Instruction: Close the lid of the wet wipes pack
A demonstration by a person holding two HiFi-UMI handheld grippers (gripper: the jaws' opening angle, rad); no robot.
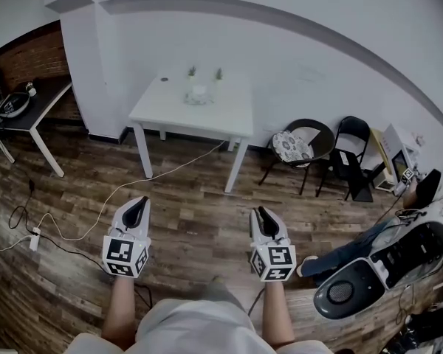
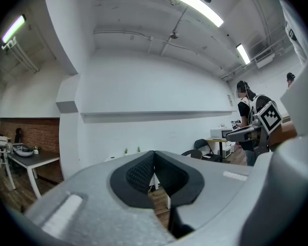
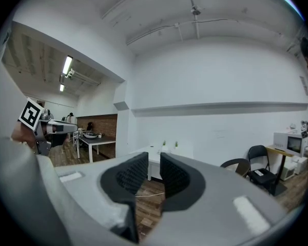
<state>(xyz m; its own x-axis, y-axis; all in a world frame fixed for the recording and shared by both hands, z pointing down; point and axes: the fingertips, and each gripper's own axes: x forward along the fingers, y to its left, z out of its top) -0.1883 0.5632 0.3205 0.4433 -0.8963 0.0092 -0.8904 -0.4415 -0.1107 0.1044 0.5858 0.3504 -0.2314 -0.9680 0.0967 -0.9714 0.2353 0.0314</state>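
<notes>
A small pale pack (image 1: 198, 93), too far off to make out its lid, lies on the white table (image 1: 170, 113) across the room, between two small plants. Both grippers are held out level over the wooden floor, well short of that table. In the head view my left gripper (image 1: 137, 200) is at lower left and my right gripper (image 1: 261, 212) at lower right. In the left gripper view, the left gripper (image 2: 154, 152) has its tips touching with nothing between them. My right gripper (image 3: 154, 160) shows a narrow gap between its pads, and nothing in it.
A dark table (image 1: 31, 109) with things on it stands by the brick wall at left. Two black chairs (image 1: 304, 144) (image 1: 352, 144) are against the wall at right. A white cable (image 1: 103, 201) trails over the floor. A grey and white machine (image 1: 380, 265) sits at lower right.
</notes>
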